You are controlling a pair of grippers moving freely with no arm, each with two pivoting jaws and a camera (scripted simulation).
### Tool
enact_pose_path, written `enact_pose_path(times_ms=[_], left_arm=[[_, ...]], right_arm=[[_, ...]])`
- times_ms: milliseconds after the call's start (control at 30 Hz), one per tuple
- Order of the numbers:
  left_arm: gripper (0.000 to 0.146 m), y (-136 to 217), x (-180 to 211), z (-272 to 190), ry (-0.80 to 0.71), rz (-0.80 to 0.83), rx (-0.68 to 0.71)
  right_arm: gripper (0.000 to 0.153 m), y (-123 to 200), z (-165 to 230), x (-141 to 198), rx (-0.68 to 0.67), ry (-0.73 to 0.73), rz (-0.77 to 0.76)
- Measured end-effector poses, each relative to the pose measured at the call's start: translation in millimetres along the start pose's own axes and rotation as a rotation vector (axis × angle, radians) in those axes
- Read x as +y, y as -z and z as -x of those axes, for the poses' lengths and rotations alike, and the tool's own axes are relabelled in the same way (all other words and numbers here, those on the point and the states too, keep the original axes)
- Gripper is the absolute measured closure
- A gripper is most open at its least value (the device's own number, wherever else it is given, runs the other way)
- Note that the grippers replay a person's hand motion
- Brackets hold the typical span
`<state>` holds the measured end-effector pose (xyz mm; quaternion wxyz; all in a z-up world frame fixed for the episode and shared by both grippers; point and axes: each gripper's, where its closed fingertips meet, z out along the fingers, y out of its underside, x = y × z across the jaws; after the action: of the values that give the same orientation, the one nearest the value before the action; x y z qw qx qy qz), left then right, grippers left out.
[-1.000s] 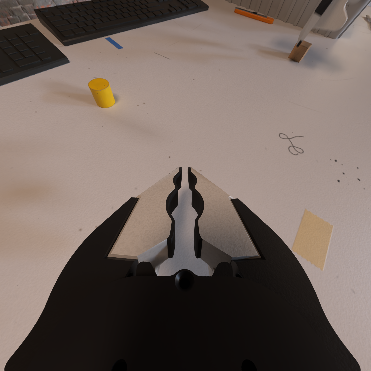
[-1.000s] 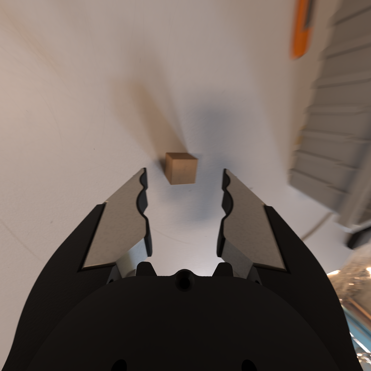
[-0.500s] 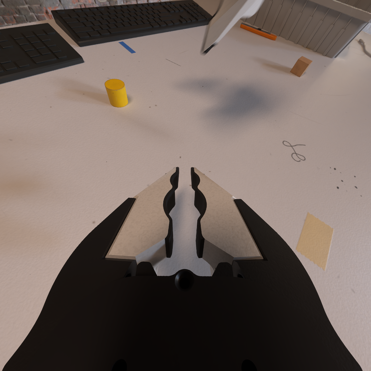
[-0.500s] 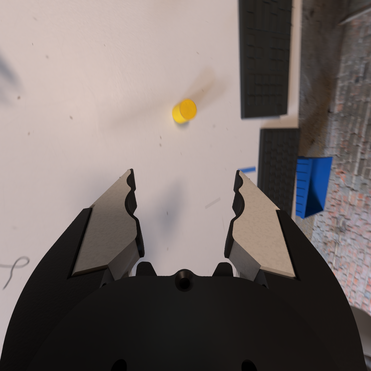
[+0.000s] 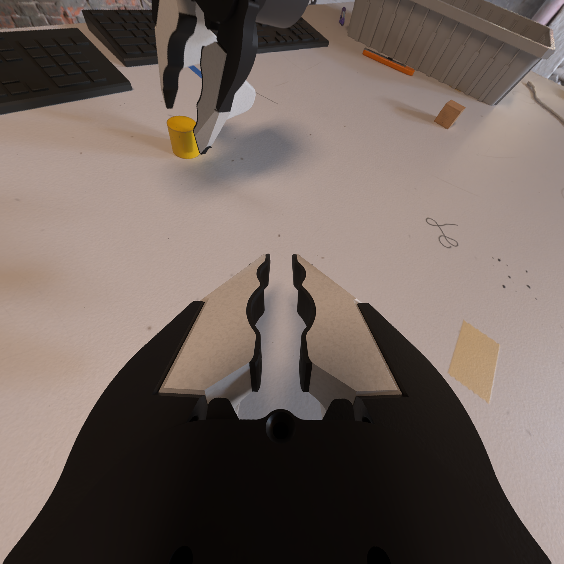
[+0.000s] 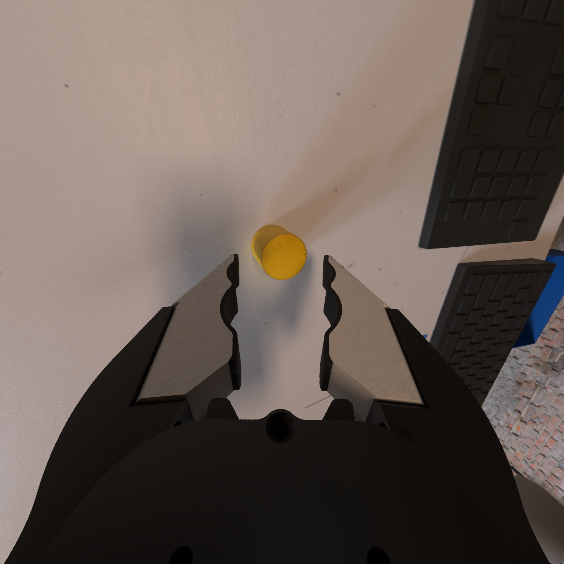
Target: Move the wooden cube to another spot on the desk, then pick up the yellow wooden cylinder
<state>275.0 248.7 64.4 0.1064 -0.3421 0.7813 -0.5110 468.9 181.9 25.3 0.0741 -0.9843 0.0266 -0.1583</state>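
Observation:
The yellow wooden cylinder (image 5: 180, 137) stands upright on the white desk (image 5: 305, 189), at the far left in the left wrist view. My right gripper (image 5: 186, 128) hangs over it, open, with one finger low at its right side and the other at its far left. In the right wrist view the cylinder (image 6: 279, 253) sits just ahead of and between the fingertips of the right gripper (image 6: 280, 259), with no contact visible. The wooden cube (image 5: 448, 114) rests alone at the far right near a grey bin. My left gripper (image 5: 280, 259) is empty, its jaws nearly shut with a narrow gap.
Two black keyboards (image 5: 61, 64) (image 5: 274, 33) lie behind the cylinder; they also show in the right wrist view (image 6: 503, 122). A grey bin (image 5: 442, 45) and an orange tool (image 5: 387, 62) stand at the back right. A tan tape patch (image 5: 473, 360) lies near right.
My right gripper left the cube, swung across the desk and came down over the yellow cylinder, its jaws narrowing. The left gripper's jaws parted slightly.

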Motion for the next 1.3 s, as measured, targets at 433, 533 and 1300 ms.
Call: enact_pose_path(times_ms=[433,533,1300], left_arm=[[0.132,2,4,8,0.034,0.000,-0.006],[0.132,2,3,5,0.024,-0.001,-0.006],[0.132,-9,7,-13,-0.013,0.039,0.016]], right_arm=[[0.117,59,-5,44,0.145,-0.168,0.004],[0.117,118,-17,86,0.187,-0.412,-0.067],[0.117,102,115,384,0.022,-1.330,0.250]])
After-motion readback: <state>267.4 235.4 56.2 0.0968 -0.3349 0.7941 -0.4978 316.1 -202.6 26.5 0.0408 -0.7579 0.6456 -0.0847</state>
